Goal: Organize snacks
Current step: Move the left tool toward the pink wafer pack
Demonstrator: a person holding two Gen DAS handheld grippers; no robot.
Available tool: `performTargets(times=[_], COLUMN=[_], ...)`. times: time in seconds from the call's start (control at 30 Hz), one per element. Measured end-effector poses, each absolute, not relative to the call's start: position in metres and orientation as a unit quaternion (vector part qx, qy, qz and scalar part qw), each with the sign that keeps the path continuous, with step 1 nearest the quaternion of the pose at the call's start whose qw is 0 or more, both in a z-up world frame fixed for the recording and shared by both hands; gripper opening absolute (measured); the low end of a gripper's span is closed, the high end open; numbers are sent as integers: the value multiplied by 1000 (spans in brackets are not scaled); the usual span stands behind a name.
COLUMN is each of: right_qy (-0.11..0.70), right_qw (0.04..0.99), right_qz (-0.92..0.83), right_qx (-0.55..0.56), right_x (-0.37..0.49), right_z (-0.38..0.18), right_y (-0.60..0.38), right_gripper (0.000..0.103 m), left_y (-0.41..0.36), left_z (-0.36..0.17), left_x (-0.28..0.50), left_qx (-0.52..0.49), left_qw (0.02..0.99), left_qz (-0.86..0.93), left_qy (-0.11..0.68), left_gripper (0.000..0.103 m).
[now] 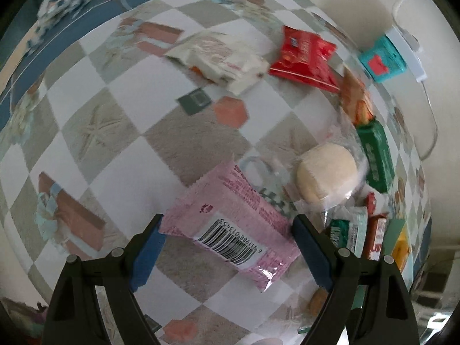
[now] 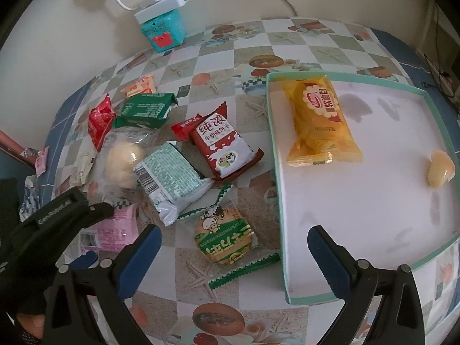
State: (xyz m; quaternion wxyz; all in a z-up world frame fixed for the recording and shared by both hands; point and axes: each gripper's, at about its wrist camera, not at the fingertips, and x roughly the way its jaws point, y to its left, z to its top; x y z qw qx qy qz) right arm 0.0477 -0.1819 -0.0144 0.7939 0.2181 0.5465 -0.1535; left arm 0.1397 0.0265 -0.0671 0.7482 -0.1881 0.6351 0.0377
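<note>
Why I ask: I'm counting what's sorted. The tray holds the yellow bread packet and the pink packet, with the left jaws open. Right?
Not quite: the pink packet lies on the tablecloth between the open left jaws, as the left wrist view shows. The tray does hold the yellow bread packet.

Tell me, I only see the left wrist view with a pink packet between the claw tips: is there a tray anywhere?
Observer: Yes, a tray with a mint-green rim lies on the table's far side from the pink packet.
Operator: Anything in it?
Observer: A yellow bread packet and a small pale sweet.
Operator: Where is the other claw?
Observer: The right claw is open above a round green-wrapped biscuit, beside the tray.
</note>
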Motion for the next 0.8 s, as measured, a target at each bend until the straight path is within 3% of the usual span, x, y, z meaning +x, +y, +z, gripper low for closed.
performTargets(times=[0.33,0.8], right_qy=[546,562], right_qw=[794,789], right_qz=[-154,-147], right_qx=[217,200], right_x=[47,48], right_z=[-13,-21], right_y=[-183,-175], right_gripper=[103,103], left_y=[-12,17], left_z=[-74,-70], left_x=[154,144], left_qx=[-114,-92], left_qw=[746,743], left_qz=[7,2], left_qy=[657,663], left_gripper=[88,88])
